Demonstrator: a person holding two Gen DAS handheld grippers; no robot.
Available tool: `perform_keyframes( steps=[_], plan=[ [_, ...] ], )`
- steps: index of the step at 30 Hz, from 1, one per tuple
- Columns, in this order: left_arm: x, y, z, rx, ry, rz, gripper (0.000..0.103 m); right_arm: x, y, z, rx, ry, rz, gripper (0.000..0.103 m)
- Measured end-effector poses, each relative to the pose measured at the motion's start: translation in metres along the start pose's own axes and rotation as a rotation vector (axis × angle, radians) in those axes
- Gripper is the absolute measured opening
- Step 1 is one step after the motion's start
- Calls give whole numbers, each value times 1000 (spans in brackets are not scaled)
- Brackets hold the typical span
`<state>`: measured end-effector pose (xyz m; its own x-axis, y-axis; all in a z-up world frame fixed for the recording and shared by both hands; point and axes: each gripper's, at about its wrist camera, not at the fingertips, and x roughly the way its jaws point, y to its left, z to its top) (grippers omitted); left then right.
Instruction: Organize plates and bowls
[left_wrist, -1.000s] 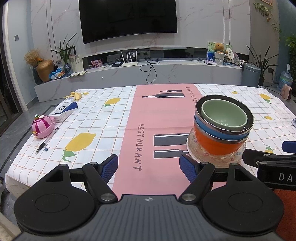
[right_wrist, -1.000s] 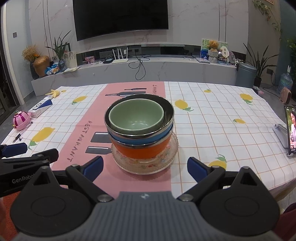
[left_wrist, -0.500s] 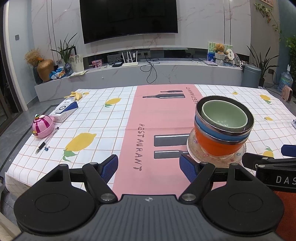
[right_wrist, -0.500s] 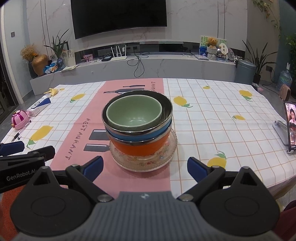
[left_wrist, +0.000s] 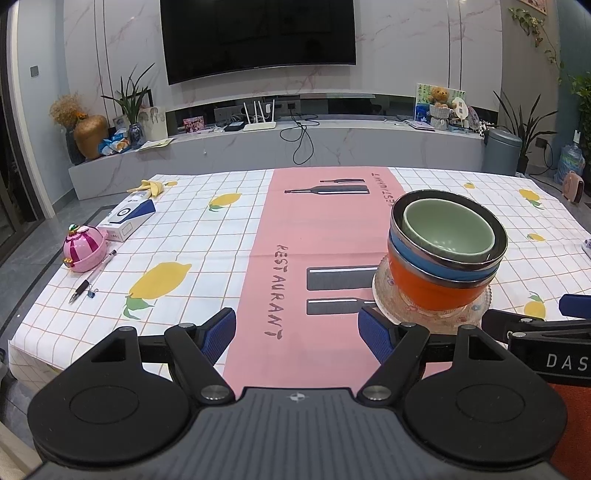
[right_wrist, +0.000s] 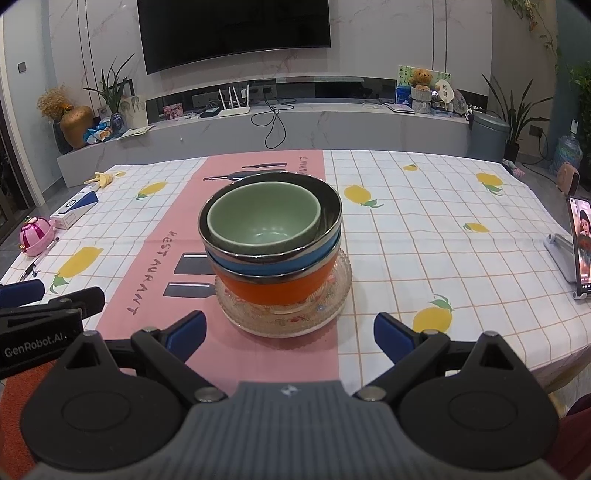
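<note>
A stack stands on the pink runner of the tablecloth: a clear glass plate (right_wrist: 334, 295) at the bottom, then an orange bowl (right_wrist: 277, 288), a blue steel-rimmed bowl (right_wrist: 325, 251) and a green bowl (right_wrist: 264, 218) nested on top. In the left wrist view the same stack shows at the right, with the glass plate (left_wrist: 391, 299), orange bowl (left_wrist: 428, 288) and green bowl (left_wrist: 448, 227). My right gripper (right_wrist: 290, 334) is open just in front of the stack, holding nothing. My left gripper (left_wrist: 297, 332) is open over the runner, left of the stack, also holding nothing.
A pink toy (left_wrist: 83, 248), a pen (left_wrist: 92, 276), a blue-white box (left_wrist: 127, 218) and a banana peel (left_wrist: 147, 186) lie at the table's left. A phone on a stand (right_wrist: 578, 247) is at the right edge. The near table edge lies below both grippers.
Both grippers have drifted slightly; the stack sits a little lower and closer in the right wrist view. Nothing was gripped or released.
</note>
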<state>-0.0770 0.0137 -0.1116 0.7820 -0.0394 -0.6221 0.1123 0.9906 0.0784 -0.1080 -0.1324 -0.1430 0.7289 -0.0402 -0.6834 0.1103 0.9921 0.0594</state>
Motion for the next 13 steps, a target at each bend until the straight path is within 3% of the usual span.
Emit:
perform_keyframes(
  steps=[13],
  plan=[
    [7,-1,-1,-7,16,-8,89,8,-2,0,3,23,-1,95]
  ],
)
